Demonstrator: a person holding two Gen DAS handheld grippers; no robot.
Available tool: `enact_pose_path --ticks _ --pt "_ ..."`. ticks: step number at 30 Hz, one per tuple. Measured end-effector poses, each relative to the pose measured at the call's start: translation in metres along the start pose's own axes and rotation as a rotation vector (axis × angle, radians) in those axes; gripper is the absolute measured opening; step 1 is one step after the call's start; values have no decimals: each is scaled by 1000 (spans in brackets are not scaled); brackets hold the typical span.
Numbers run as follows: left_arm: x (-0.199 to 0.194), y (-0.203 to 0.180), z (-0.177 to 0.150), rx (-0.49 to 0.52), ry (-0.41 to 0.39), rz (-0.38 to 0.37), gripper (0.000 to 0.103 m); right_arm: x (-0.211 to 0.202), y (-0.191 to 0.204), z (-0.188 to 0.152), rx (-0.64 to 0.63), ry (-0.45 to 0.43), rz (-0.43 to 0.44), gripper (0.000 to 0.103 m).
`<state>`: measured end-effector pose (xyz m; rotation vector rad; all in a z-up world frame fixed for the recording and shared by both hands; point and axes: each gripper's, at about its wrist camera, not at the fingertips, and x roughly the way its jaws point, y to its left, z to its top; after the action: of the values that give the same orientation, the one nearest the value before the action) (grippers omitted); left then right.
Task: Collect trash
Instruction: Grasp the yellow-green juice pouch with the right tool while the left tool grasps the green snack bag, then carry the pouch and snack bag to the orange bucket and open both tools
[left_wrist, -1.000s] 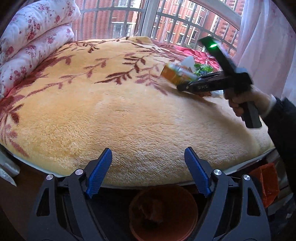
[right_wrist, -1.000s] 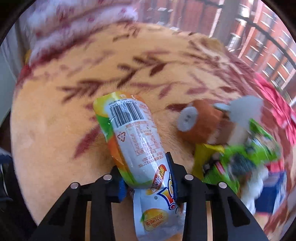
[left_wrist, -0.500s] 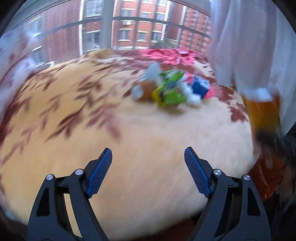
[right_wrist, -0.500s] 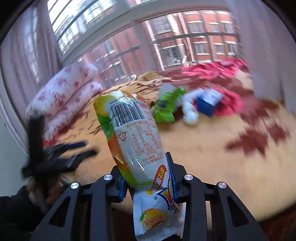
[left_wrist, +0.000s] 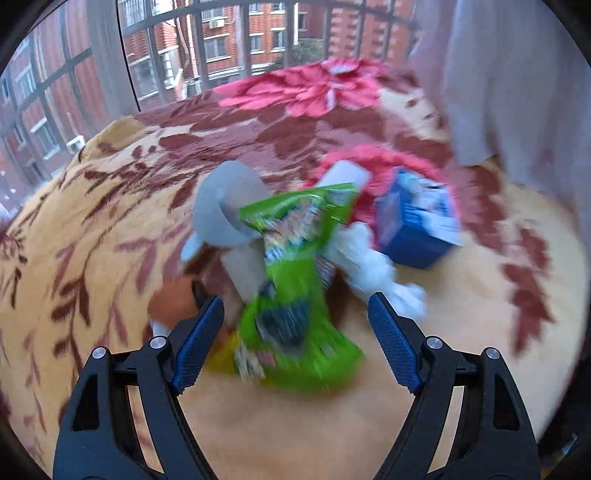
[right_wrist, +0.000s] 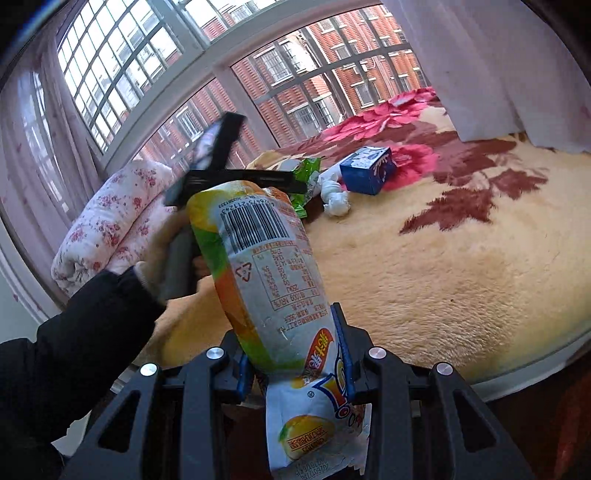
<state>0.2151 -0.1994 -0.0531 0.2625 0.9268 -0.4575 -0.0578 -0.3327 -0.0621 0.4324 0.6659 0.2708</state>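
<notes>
1. On the bed blanket (left_wrist: 110, 229), the left claw (left_wrist: 295, 341) gapes wide around a green snack wrapper (left_wrist: 295, 295).
2. At two o'clock: blue carton (left_wrist: 413, 225), white tissue (left_wrist: 373, 273).
3. The right claw (right_wrist: 295, 365) pinches an orange drink pouch (right_wrist: 258, 266).

One orange drink pouch (right_wrist: 266, 280), one green snack bag (left_wrist: 295, 288), one blue carton (left_wrist: 413, 225), one grey cup (left_wrist: 229, 206), two white tissue wads (left_wrist: 373, 266)

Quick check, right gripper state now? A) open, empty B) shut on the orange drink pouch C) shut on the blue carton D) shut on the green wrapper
B: in the right wrist view the right gripper has both jaws pressed against the orange drink pouch, while the blue carton and green wrapper lie on the blanket.
</notes>
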Motion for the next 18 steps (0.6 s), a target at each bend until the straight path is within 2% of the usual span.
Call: enact_pose_path --ticks 2,3,5,8,11,14,18 --pt "14 0 2 29 6 52 47 0 -3 -1 13 -6 17 36" --pt "17 -1 3 51 -2 72 45 0 -4 -2 14 -15 16 36" --pt "10 -1 1 64 -42 76 35 1 -5 -2 16 -21 17 36" --pt "-13 -1 -6 50 -70 50 32 -1 -5 -1 22 -28 27 36" --pt "-57 -2 -22 34 -123 28 31 -3 2 1 4 -29 30 36" --pt "-115 5 -48 -9 -182 -3 31 -3 11 4 -12 -22 32 36" --pt "-185 8 -99 -44 -253 27 31 -6 29 3 -42 -13 43 36"
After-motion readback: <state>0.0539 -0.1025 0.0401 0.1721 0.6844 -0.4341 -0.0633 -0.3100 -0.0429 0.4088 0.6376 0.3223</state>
